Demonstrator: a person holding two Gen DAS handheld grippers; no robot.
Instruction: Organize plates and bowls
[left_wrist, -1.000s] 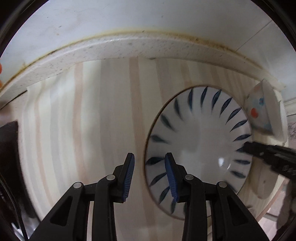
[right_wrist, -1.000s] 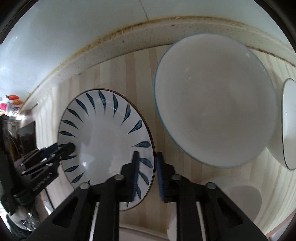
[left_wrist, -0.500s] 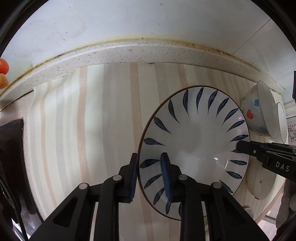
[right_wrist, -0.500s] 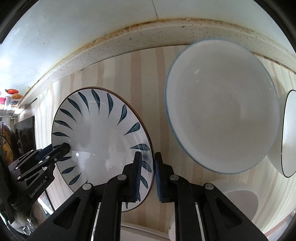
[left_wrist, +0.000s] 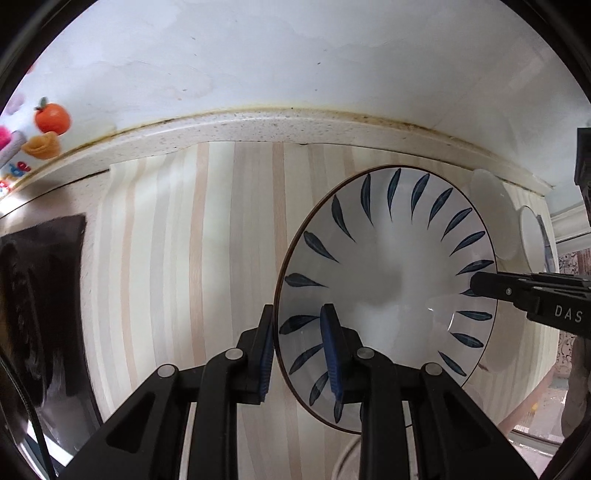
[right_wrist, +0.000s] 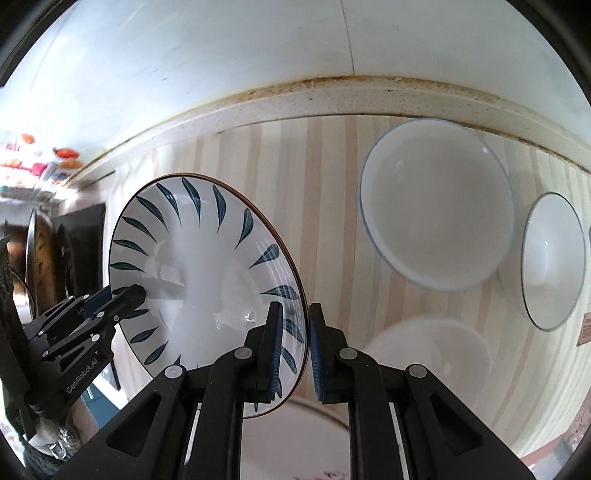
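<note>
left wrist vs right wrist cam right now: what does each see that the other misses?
Left wrist only: the fruit stickers on the wall, large and clear.
Right wrist only: the blue-rimmed white bowl and a second bowl sitting on the striped counter.
Both: the leaf-pattern plate, gripped at opposite rims by the left gripper and right gripper.

We see even, soft daylight in both fisheye views, bright on the white wall (left_wrist: 295, 55). Specular glare marks the glossy white plate with dark blue leaf strokes (left_wrist: 388, 266) near its lower right, and again in the right wrist view (right_wrist: 207, 273). Straight edges bow strongly toward the black circular borders. The coloured fruit-shaped decorations (left_wrist: 48, 129) appear blurred at the left margin.
</note>
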